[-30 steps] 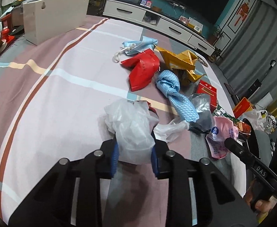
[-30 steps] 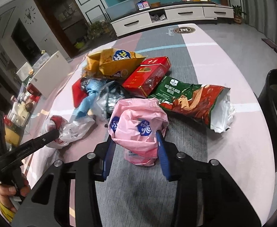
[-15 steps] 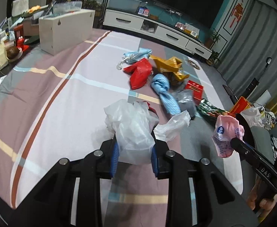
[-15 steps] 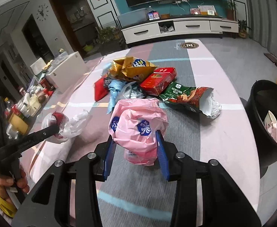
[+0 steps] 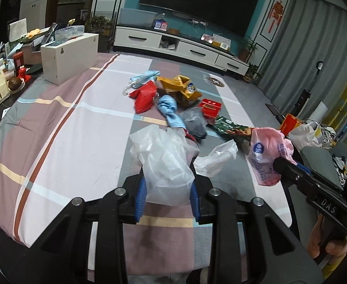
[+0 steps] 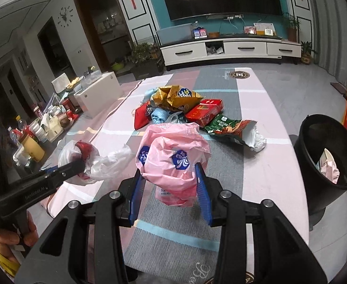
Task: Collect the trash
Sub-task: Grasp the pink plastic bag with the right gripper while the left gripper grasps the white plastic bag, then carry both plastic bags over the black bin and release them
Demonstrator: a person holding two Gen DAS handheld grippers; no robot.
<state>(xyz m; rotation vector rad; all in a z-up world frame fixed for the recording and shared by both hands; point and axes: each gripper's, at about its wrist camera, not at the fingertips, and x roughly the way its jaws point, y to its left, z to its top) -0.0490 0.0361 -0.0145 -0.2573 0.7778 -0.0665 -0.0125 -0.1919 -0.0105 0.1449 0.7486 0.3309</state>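
Two bags are already off the table, one in each hand-held gripper. The right hand-held gripper is closed on a pink bag, crumpled, with blue logos, its loose end hanging below the blue pads. The left hand-held gripper pinches a clear bag, thin and rumpled, with something red inside it, seen from the right wrist view.

What the next move turns on, I judge, is the black bin: it stands off the table's right edge, to the right of the pink bag and lower than it, mouth tilted toward us, some paper already inside. The right hand is clearly the nearer one; the left would have to cross the whole table.

Plenty is left on the striped cloth beyond: a green snack bag lying open toward the bin, a red box, a gold bag, a red pouch and blue cloth, all heaped together touching.
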